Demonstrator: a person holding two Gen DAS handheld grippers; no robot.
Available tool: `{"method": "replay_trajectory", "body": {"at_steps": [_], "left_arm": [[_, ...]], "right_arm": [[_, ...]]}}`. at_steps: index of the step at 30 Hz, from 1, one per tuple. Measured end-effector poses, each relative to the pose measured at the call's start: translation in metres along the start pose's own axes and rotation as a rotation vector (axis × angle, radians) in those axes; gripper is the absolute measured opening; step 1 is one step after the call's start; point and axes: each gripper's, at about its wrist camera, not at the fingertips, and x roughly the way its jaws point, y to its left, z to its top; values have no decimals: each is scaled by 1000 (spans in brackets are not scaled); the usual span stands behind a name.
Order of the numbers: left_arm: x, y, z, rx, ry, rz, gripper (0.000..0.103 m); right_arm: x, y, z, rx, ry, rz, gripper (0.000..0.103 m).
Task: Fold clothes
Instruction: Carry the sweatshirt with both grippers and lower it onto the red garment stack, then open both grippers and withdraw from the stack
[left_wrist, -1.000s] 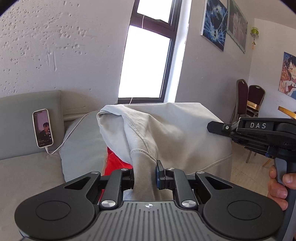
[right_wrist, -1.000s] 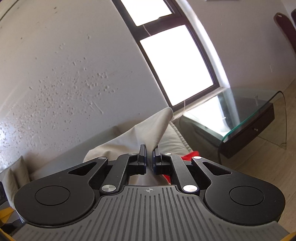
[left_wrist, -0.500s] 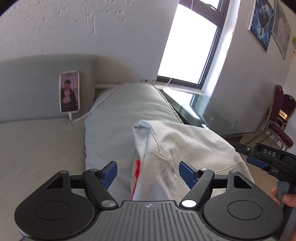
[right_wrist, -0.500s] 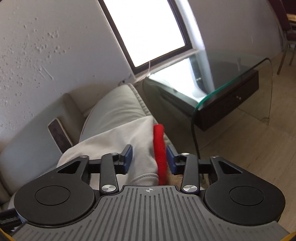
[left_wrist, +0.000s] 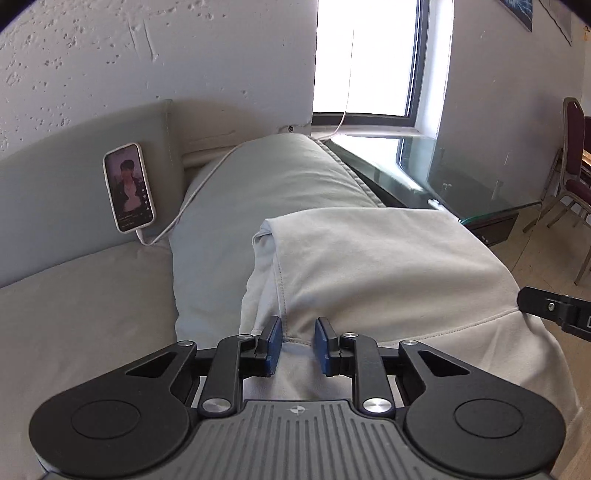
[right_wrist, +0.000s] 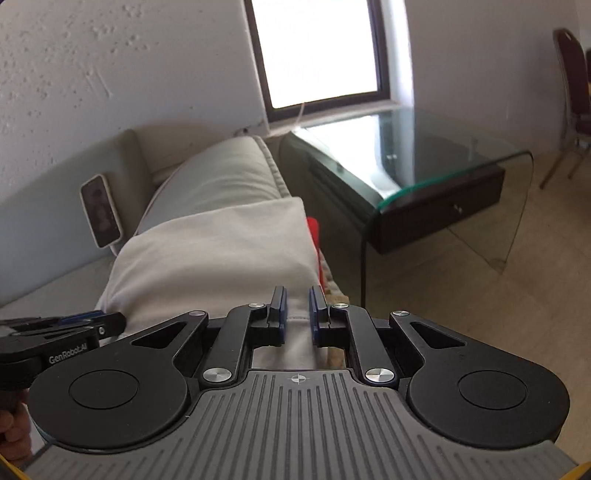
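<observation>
While both jaws are closing, the left gripper (left_wrist: 297, 345) and right gripper (right_wrist: 297, 314) straddle, ungripped, a folded pale-grey cotton sweatshirt (left_wrist: 369, 266) on a grey fabric sofa (left_wrist: 74, 325).

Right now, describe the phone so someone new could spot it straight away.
Find the grey sofa under the window. The phone leans upright against its backrest, left of the big cushion. It alone has a lit screen and a white cable trailing from its base.

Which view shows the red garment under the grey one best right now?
The right wrist view: a strip of the red garment shows along the right edge of the folded grey garment. In the left wrist view the grey garment covers it completely.
</observation>
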Motion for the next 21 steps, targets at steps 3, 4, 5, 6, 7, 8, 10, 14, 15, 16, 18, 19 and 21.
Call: {"method": "replay_trajectory", "body": {"at_steps": [3, 4, 5, 6, 7, 8, 10, 14, 15, 16, 18, 19, 21], "left_arm": [[-40, 6, -5, -25, -48, -40, 23], [-48, 3, -9, -5, -34, -45, 24], [-56, 0, -14, 14, -20, -49, 26], [-64, -3, -18, 34, -3, -53, 30], [-65, -8, -26, 65, 37, -56, 32], [-62, -11, -33, 80, 72, -55, 32], [-54, -17, -45, 110, 141, -53, 38], [-61, -16, -58, 129, 177, -30, 40], [-68, -14, -58, 113, 176, -35, 44], [-78, -10, -56, 90, 170, -40, 50], [-99, -5, -55, 68, 139, -41, 61], [-110, -4, -54, 61, 122, -39, 67], [-132, -3, -51, 57, 95, -32, 76]], "right_arm": [[-30, -4, -3, -3, -39, 1, 17], [-44, -4, -4, -6, -55, 19, 17], [-57, -3, -7, -7, -62, 43, 17], [-68, -2, -11, -16, -56, 68, 17], [-74, 0, -17, -32, -36, 92, 17], [-77, 2, -24, -50, -4, 112, 19], [-74, 6, -40, -80, 65, 117, 19], [-65, 5, -62, -91, 165, 43, 20], [-72, 5, -62, -73, 163, 46, 22], [-80, 6, -60, -56, 156, 56, 32], [-103, 7, -54, -25, 121, 77, 54], [-115, 8, -52, -10, 98, 91, 61], [-138, 8, -45, 19, 74, 136, 65]]}}
